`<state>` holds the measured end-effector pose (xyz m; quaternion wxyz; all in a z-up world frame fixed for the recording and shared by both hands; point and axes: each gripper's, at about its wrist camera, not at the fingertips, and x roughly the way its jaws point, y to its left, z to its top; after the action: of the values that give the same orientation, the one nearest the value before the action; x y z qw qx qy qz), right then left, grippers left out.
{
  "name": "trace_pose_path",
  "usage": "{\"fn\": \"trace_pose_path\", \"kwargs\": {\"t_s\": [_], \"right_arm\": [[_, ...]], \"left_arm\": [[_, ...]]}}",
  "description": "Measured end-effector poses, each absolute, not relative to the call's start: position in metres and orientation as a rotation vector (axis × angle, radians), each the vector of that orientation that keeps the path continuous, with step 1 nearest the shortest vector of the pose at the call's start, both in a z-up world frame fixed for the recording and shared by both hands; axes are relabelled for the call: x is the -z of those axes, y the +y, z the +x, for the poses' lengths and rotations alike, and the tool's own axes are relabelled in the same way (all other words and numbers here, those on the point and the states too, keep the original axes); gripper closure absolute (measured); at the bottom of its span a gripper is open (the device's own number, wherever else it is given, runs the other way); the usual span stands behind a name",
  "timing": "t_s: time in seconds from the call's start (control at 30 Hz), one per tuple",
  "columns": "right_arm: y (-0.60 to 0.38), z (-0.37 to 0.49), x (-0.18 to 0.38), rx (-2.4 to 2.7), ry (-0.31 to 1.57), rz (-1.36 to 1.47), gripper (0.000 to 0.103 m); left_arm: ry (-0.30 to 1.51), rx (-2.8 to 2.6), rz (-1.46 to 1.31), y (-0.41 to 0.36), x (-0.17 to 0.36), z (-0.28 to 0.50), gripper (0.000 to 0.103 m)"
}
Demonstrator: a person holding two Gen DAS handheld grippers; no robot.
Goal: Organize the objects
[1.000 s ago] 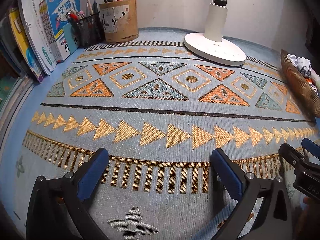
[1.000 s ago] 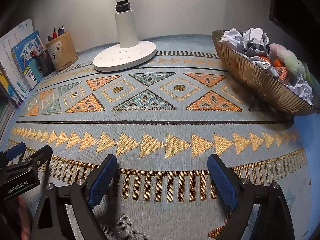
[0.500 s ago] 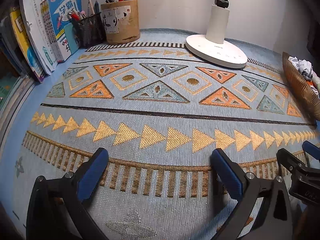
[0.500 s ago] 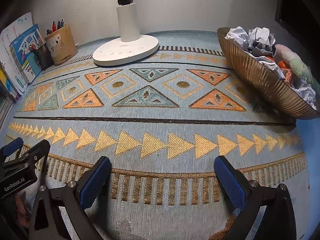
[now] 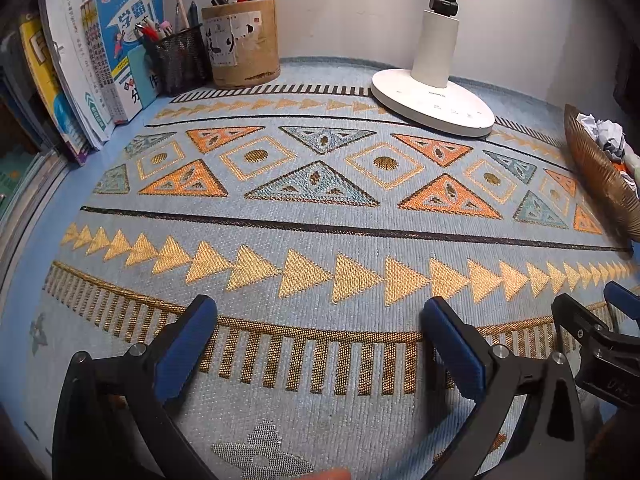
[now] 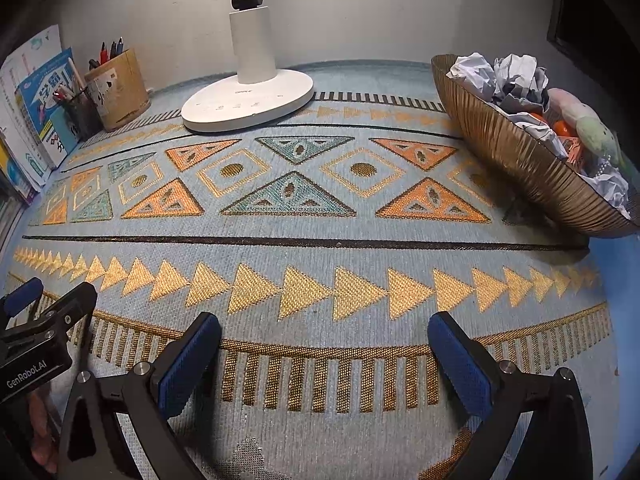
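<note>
My left gripper [image 5: 320, 340] is open and empty, low over the near part of a patterned blue mat [image 5: 320, 220]. My right gripper [image 6: 324, 356] is open and empty over the same mat [image 6: 320, 240]; it also shows at the right edge of the left wrist view [image 5: 592, 320]. A ribbed bronze bowl [image 6: 516, 160] at the right holds crumpled paper [image 6: 504, 80], orange items and a pale green toy. A round brown pen holder [image 5: 240, 44] and a black mesh pen cup [image 5: 180, 60] stand at the back left.
A white lamp base [image 5: 432, 100] with its post stands at the back centre, also in the right wrist view [image 6: 248, 104]. Books [image 5: 100, 56] stand upright along the left. A wall closes the back. The bowl's rim [image 5: 592, 168] shows at the right.
Both grippers have drifted slightly forward and the view has shifted a little. The right gripper's jaws opened a bit wider after the earliest frame. No object has moved.
</note>
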<state>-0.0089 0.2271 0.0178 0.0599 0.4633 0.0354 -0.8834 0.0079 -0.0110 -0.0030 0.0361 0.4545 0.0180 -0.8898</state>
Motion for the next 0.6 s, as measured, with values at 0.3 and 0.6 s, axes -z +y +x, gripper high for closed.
{"fn": "trace_pose_path", "kwargs": {"t_s": [0.3,0.6], "right_arm": [[0.2283,-0.0059,-0.0183,2.686,0.108,1.367,0.0],[0.2285,-0.006,-0.0194,2.686,0.108,1.367,0.0]], "left_arm": [[0.055,2.734,1.396,-0.0119,0.0037,0.0078,0.0],[0.055,2.734,1.396,-0.0113,0.0037,0.0078,0.0]]}}
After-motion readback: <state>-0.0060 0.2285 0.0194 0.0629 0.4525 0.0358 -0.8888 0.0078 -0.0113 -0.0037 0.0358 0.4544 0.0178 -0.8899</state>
